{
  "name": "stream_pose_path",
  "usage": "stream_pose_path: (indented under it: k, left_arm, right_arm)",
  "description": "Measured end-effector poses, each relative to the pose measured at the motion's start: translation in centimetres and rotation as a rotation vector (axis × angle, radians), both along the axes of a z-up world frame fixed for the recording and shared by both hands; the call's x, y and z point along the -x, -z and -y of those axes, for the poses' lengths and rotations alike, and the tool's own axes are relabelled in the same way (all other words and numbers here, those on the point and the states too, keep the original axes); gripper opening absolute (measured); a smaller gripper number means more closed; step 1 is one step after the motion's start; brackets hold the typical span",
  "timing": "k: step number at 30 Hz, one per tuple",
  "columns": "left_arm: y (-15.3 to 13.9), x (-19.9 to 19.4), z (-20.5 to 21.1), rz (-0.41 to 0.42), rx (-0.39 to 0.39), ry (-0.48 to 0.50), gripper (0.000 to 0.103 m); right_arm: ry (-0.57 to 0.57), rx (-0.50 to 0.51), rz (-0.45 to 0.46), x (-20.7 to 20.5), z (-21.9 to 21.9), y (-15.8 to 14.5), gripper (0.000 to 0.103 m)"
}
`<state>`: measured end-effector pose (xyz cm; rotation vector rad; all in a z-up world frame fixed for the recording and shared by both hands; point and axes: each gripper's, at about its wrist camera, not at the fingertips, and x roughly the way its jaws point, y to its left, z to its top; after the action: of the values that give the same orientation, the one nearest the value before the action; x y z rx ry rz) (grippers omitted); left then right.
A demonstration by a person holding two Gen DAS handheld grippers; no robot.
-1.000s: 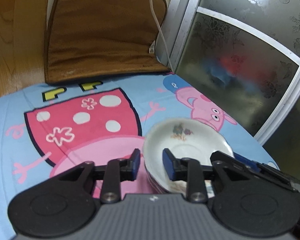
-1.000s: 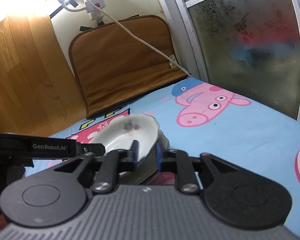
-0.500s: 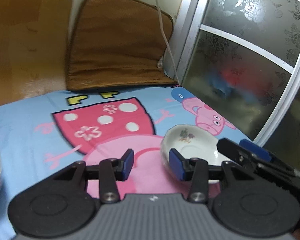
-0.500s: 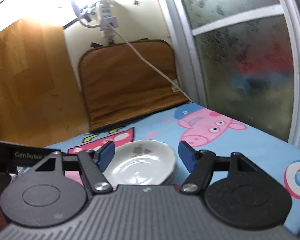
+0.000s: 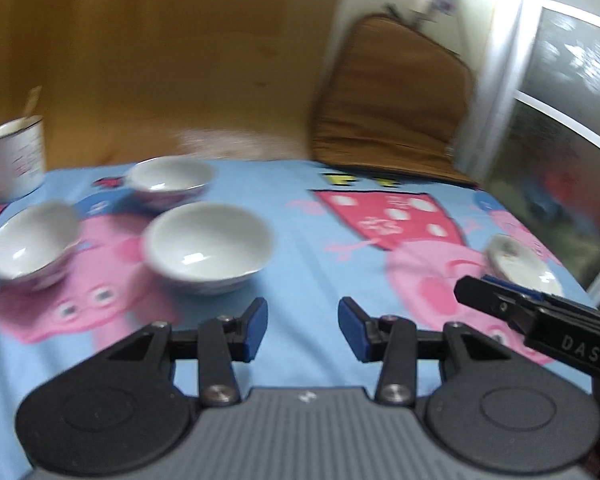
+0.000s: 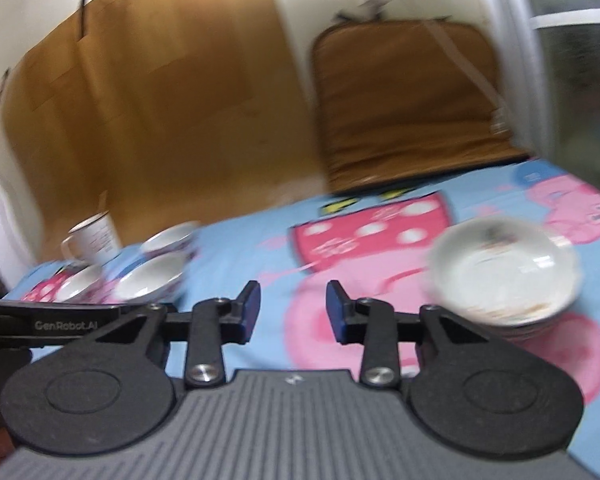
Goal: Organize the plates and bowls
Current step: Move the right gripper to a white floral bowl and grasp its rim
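A stack of white floral plates (image 6: pixel 504 280) sits on the cartoon tablecloth at the right; it also shows in the left wrist view (image 5: pixel 518 262), partly behind the right gripper's body. Three white bowls stand at the left: a near one (image 5: pixel 208 252), a left one (image 5: pixel 30 248) and a far one (image 5: pixel 168 178). They also show in the right wrist view, where the near one (image 6: pixel 150 280) is largest. My left gripper (image 5: pixel 302 326) is open and empty above the cloth. My right gripper (image 6: pixel 293 312) is open and empty, left of the plates.
A white enamel mug (image 5: pixel 16 160) stands at the far left, also in the right wrist view (image 6: pixel 94 238). A brown cushion (image 5: pixel 392 100) leans on the wall at the back. A frosted glass sliding door (image 5: pixel 572 120) bounds the right side. A wood panel (image 6: pixel 148 100) lines the back.
Both grippers let go of the plate, opened and swung left. The plate now rests on the stack. The bowls and mug have come into view.
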<state>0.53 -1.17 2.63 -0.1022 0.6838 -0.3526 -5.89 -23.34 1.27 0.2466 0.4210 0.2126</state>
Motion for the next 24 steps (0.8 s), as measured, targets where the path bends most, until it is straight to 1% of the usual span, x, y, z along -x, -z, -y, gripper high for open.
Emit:
stream_pose_path:
  k: [3, 6, 8, 11, 15, 22, 23, 24]
  left_arm:
    - [0.5, 0.1, -2.4, -0.004, 0.000, -0.054, 0.040]
    - [1.1, 0.2, -4.4, -0.012, -0.003, -0.104, 0.043]
    - [1.5, 0.2, -5.7, -0.018, 0.002, -0.127, 0.044]
    - [2.0, -0.1, -7.1, -0.023, 0.003, -0.159, 0.045]
    - [2.5, -0.3, -8.4, -0.025, 0.005, -0.191, 0.051]
    - [3.0, -0.2, -9.6, 0.000, 0.007, -0.211, 0.055]
    - [3.0, -0.2, -9.6, 0.003, 0.009, -0.210, 0.056]
    - [3.0, -0.1, -9.6, 0.007, 0.009, -0.208, 0.056]
  right_arm:
    - [-0.042, 0.011, -0.013, -0.4, -2.3, 0.0, 0.039]
    - [-0.041, -0.005, -0.015, -0.8, -3.5, -0.1, 0.041]
    - [-0.040, -0.019, -0.015, -0.9, -4.2, -0.1, 0.045]
    - [-0.054, -0.009, -0.030, -1.2, -5.5, -0.1, 0.045]
    - [-0.080, 0.003, -0.061, -1.4, -7.0, 0.0, 0.045]
    - [-0.089, 0.037, -0.103, -2.0, -8.6, 0.0, 0.045]
    - [-0.086, 0.046, -0.110, -2.0, -8.8, 0.0, 0.046]
    - [-0.084, 0.055, -0.115, -2.1, -8.9, 0.1, 0.049]
